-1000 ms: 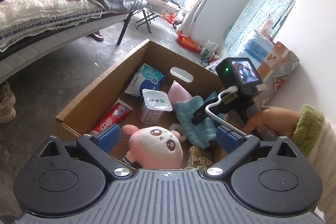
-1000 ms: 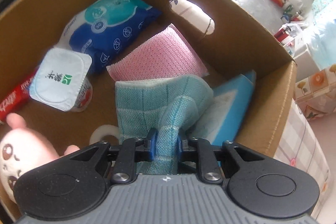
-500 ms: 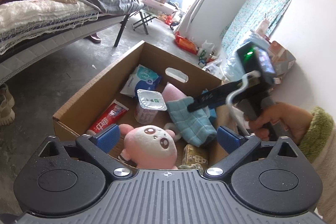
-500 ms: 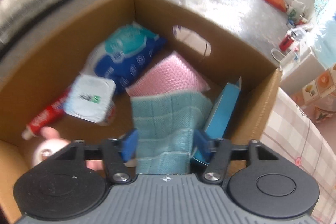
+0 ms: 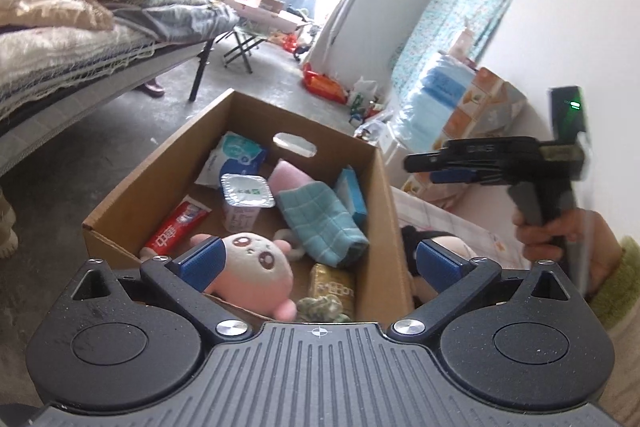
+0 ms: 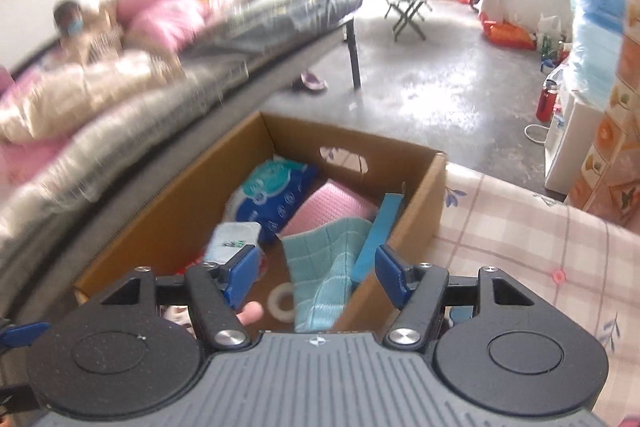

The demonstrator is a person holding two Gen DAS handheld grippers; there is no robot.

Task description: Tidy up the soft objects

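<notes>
My right gripper [image 6: 314, 277] has its blue pads spread with nothing between them, tilted down over the near right corner of the open brown cardboard box [image 6: 224, 183]. The left gripper [image 5: 318, 261] is also wide apart and empty, tipped down above the box's near edge.

The folded teal waffle-weave cloth [image 6: 324, 259] lies loose inside the box, against its right wall. It overlaps the pink textured cloth [image 6: 332, 205] behind it, and the flat blue carton [image 6: 378, 231] leans beside it.

Only the left view shows:
- my right hand [image 5: 560, 233] on the pistol grip, out past the box's right wall, with its gripper level
- the pink round plush toy [image 5: 250, 265] at the box's near end
- the red toothpaste tube [image 5: 176, 225] by the left wall

Only the right view shows the checked pink tablecloth [image 6: 520, 247] to the right of the box.
</notes>
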